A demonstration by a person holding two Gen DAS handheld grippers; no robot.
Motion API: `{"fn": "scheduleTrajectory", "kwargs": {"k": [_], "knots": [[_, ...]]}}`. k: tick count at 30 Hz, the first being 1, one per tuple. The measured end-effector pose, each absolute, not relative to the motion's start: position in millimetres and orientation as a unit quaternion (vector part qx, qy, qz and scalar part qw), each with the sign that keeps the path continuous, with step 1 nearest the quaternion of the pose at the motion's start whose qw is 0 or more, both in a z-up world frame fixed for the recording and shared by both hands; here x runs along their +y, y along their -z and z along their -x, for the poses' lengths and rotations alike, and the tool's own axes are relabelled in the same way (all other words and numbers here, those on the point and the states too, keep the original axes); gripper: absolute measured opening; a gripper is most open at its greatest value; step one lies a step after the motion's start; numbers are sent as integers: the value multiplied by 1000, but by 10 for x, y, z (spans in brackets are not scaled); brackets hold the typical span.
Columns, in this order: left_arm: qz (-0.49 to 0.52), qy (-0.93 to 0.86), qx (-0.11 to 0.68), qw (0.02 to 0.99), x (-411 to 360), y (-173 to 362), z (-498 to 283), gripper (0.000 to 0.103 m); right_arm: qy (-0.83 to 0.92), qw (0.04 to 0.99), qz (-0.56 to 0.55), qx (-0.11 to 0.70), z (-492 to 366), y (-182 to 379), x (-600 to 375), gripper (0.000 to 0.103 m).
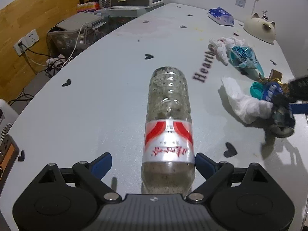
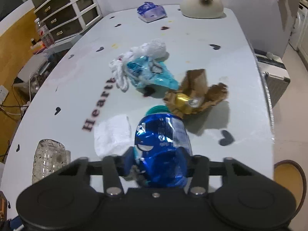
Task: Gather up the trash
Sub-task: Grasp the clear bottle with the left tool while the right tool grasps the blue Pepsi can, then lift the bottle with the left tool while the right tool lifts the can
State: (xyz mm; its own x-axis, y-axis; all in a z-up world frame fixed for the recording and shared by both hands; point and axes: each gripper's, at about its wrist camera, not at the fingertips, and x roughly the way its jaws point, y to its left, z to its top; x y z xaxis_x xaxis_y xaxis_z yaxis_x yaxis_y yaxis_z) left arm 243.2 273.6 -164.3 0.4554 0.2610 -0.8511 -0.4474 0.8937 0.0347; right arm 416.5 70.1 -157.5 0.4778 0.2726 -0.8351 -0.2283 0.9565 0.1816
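A clear plastic bottle (image 1: 168, 127) with a red and white label lies on the pale table (image 1: 100, 104), its near end between the wide-apart fingers of my open left gripper (image 1: 153, 163). Its end also shows in the right wrist view (image 2: 50, 157). My right gripper (image 2: 159, 163) is shut on a crushed blue can (image 2: 163, 146), which the left wrist view (image 1: 279, 109) shows just above the table. A white tissue (image 2: 113, 132) lies just left of the can. A teal lid (image 2: 157, 110) lies beyond it.
Farther on lie a brown paper wrapper with gold foil (image 2: 194, 94), a teal wrapper (image 2: 150, 73) and a white plastic bag (image 2: 132, 57). A blue tissue pack (image 2: 152, 11) and a cat-shaped bowl (image 2: 202, 4) stand at the far end. The table's right edge (image 2: 263, 88) is close.
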Motion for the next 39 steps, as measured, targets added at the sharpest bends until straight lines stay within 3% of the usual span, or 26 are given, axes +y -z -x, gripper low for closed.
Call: {"fn": "scheduleTrajectory", "kwargs": {"k": [5,13,19,28,39], "knots": [[84,-184,478,855,2718,1654,-2580,93,-139,856,-38,496,-4131,1524,329,32],[28,-142,521,841,2661,1691,-2834,90,-127,841,-22,526,-4302,1690,124,31],[54,-143,544,825,2786,1762,-2883,78,-119,841,-37,526,-4340,1802,48,25],[111,-150,558,809,2898,1804,-2889,65,-147,846,-7,512,-4033,1720,137,25],[164,-158,570,790,2998,1787,-2947,61,-178,838,8,515,-3638,1702,187,24]]}}
